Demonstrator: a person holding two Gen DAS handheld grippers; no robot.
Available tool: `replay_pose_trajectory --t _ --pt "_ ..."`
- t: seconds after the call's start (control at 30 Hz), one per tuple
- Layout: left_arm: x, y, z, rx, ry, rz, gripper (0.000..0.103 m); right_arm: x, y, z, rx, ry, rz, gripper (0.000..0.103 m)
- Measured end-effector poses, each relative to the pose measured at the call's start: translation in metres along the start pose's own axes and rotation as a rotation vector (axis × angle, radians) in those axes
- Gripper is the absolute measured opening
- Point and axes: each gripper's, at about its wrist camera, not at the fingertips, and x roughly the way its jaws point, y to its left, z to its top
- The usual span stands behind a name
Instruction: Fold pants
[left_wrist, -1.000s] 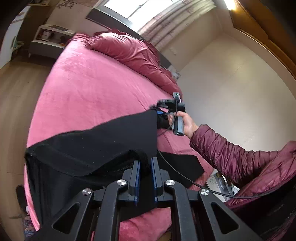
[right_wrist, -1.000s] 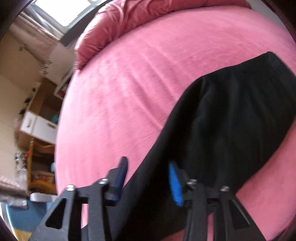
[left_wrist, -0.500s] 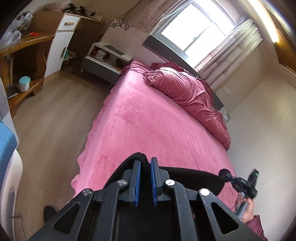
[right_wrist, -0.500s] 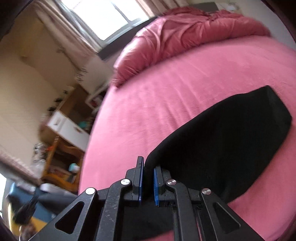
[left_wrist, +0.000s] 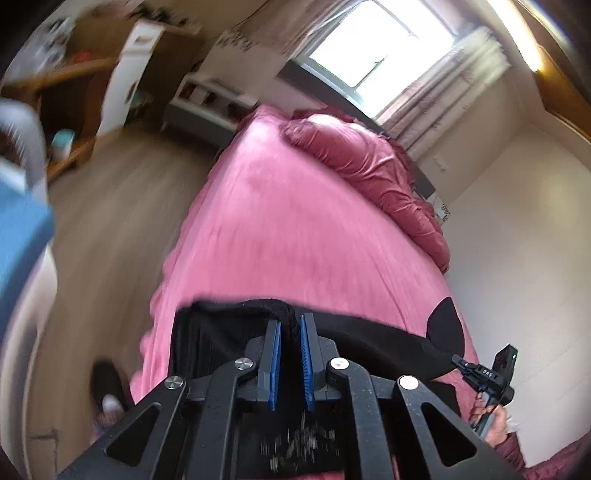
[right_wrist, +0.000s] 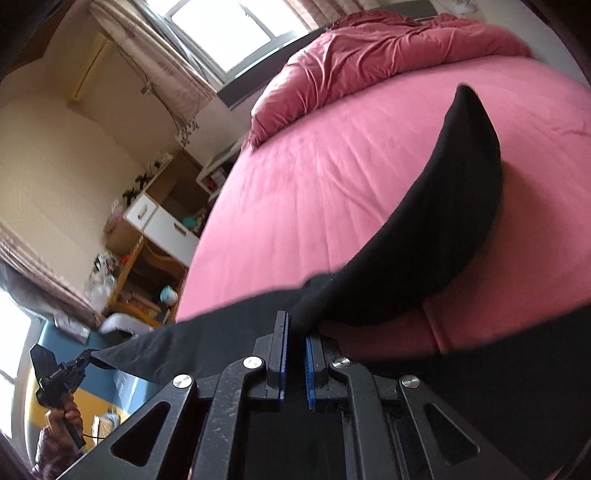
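Note:
The black pants (left_wrist: 369, 343) hang stretched between my two grippers above the near end of the pink bed (left_wrist: 288, 236). My left gripper (left_wrist: 289, 325) is shut on one edge of the pants. My right gripper (right_wrist: 295, 326) is shut on the other edge. In the right wrist view the pants (right_wrist: 443, 236) trail as a long dark band across the bed (right_wrist: 332, 184). The right gripper also shows in the left wrist view (left_wrist: 461, 360), and the left gripper shows in the right wrist view (right_wrist: 86, 356), each pinching the cloth.
A bunched dark pink duvet (left_wrist: 362, 162) lies at the head of the bed under the window (left_wrist: 376, 55). Wooden floor (left_wrist: 110, 221) runs along the bed's left side, with a desk and white cabinet (right_wrist: 162, 225) beyond. A white wall (left_wrist: 517, 240) lies on the right.
Both grippers have lifted and pulled apart, drawing the pants taut between them. The right gripper, open a second ago, has shut on the pants edge.

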Motion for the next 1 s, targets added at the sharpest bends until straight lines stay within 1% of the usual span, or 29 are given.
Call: replay_pose_trajectory --t 0.13,0.27,0.33,0.43,0.6,0.87,0.93,1.0 --pt "-0.005 0.018 -0.037 -0.064 0.037 0.021 0.01 -0.005 -0.01 -0.036 0.017 0.039 -0.02 0.008" --pt "-0.003 0.037 -0.065 -0.134 0.078 0.038 0.01 -0.012 -0.021 -0.069 0.04 0.068 -0.04 0.008" --pt "0.002 0.046 -0.077 -0.169 0.102 0.049 0.01 -0.016 -0.025 -0.08 0.048 0.073 -0.053 0.007" --pt "0.005 0.052 -0.089 -0.185 0.118 0.066 0.01 -0.024 -0.031 -0.091 0.061 0.075 -0.072 0.007" --pt "0.007 0.059 -0.094 -0.185 0.137 0.099 0.01 -0.034 -0.028 -0.097 0.056 0.071 -0.087 0.007" --pt "0.001 0.061 -0.097 -0.179 0.143 0.095 0.01 -0.051 -0.029 -0.116 0.076 0.076 -0.1 0.007" --pt "0.004 0.062 -0.1 -0.171 0.166 0.118 0.01 -0.049 -0.032 -0.12 0.079 0.093 -0.102 0.007" --pt "0.01 0.066 -0.106 -0.183 0.193 0.136 0.01 -0.037 -0.036 -0.123 0.081 0.135 -0.129 0.007"
